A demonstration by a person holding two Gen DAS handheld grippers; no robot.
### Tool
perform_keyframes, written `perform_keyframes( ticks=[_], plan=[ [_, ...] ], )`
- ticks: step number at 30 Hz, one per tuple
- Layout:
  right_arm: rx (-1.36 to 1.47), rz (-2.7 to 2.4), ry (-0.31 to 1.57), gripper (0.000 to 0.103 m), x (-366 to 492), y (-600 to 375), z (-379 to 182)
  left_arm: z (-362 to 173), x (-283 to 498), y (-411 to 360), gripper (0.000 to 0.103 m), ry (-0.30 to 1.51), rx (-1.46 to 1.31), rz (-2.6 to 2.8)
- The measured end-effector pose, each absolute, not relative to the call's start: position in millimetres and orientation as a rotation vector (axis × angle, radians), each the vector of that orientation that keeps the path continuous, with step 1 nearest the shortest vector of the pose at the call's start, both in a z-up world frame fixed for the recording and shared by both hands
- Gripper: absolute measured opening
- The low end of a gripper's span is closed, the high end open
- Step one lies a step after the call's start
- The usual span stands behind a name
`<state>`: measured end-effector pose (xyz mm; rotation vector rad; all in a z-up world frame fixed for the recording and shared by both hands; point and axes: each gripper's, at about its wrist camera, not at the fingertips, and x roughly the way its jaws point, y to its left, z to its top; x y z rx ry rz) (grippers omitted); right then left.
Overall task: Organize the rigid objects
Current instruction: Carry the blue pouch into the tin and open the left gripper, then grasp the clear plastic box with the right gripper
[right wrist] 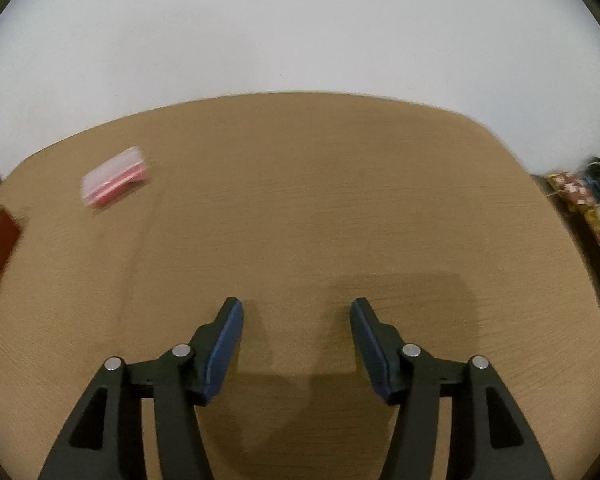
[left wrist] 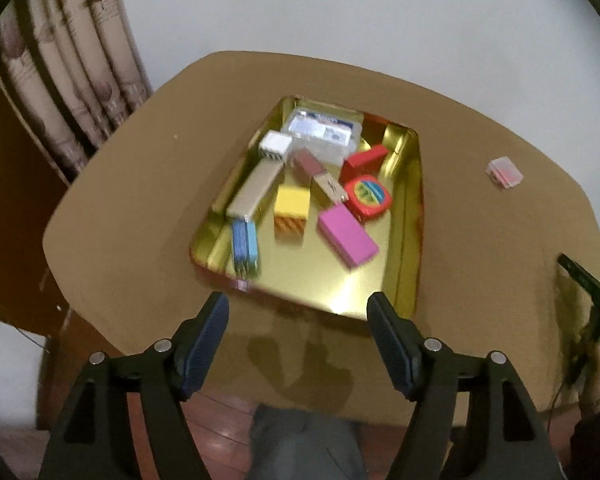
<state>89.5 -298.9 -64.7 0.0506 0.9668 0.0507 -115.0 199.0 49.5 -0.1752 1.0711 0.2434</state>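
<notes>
Black two-finger left gripper (left wrist: 298, 308) with blue pads hangs above the near edge of the tan wooden table (left wrist: 140, 184), its fingers spread apart with nothing between them. Just beyond its tips lies the shallow gold metal tray (left wrist: 408, 240), holding a jumble of small rigid things: a bright pink rectangular block (left wrist: 348, 236) near the middle, a yellow block with an orange striped side (left wrist: 291, 210) to its left, a blue ridged block (left wrist: 245, 248) at the tray's near left edge, a long beige bar (left wrist: 254, 190), a small white cube (left wrist: 275, 146), a clear plastic case with a blue-and-white label (left wrist: 322, 128) at the far end, a red block (left wrist: 364, 160) and a round-cornered red tape measure with a yellow face (left wrist: 368, 196). Well apart from the tray, to its right on the bare table, rests a small clear plastic box with red contents (left wrist: 504, 172).

Seen from the right wrist, the right gripper (right wrist: 296, 312) hovers over bare tabletop, its fingers likewise apart and empty; that small clear box (right wrist: 114, 178) sits far off to its upper left.
</notes>
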Motion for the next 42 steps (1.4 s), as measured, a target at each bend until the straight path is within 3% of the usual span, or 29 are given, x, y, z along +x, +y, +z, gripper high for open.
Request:
perform_keyframes(
  ticks=[10, 22, 36, 42],
  plan=[
    [0.401, 0.113, 1.120, 0.058, 159, -210, -20, 25, -158, 205, 0.070, 1.079, -0.151, 0.244],
    [0.694, -0.252, 1.220, 0.058, 212, -176, -43, 21, -172, 238, 0.071, 1.025, -0.170, 0.193],
    [0.543, -0.392, 1.263, 0.061, 238, -138, -55, -11, -172, 257, 0.072, 1.095, -0.296, 0.162],
    [0.398, -0.361, 1.289, 0.056, 237, -119, -53, -12, -172, 249, 0.072, 1.110, -0.282, 0.151]
  ],
)
